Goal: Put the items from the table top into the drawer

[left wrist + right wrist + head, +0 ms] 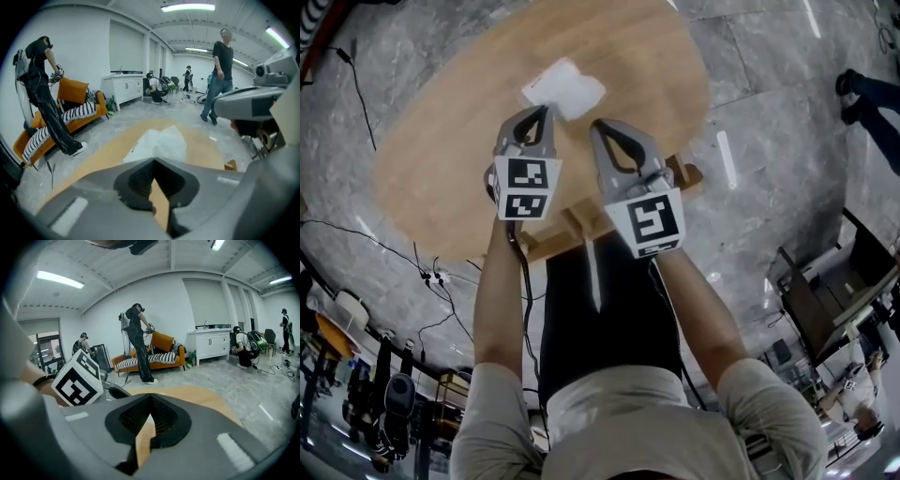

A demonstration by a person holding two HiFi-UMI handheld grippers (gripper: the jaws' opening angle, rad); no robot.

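Note:
A white plastic packet (567, 87) is over the oval wooden table (441, 150), towards its far side. My left gripper (546, 111) is shut on the packet's near edge. In the left gripper view the packet (159, 142) rises straight from the closed fingertips. Right beside it, my right gripper (602, 125) is shut with nothing in it and points over the bare tabletop (197, 397). The left gripper's marker cube (77, 380) shows at the left of the right gripper view. Wooden drawer parts (572, 227) stick out under the table's near edge.
Cables (422, 272) trail over the grey marble floor on the left. An orange sofa (70, 105) and a white cabinet (124, 86) stand by the wall. Several people are in the room, one walking (220, 75) beyond the table.

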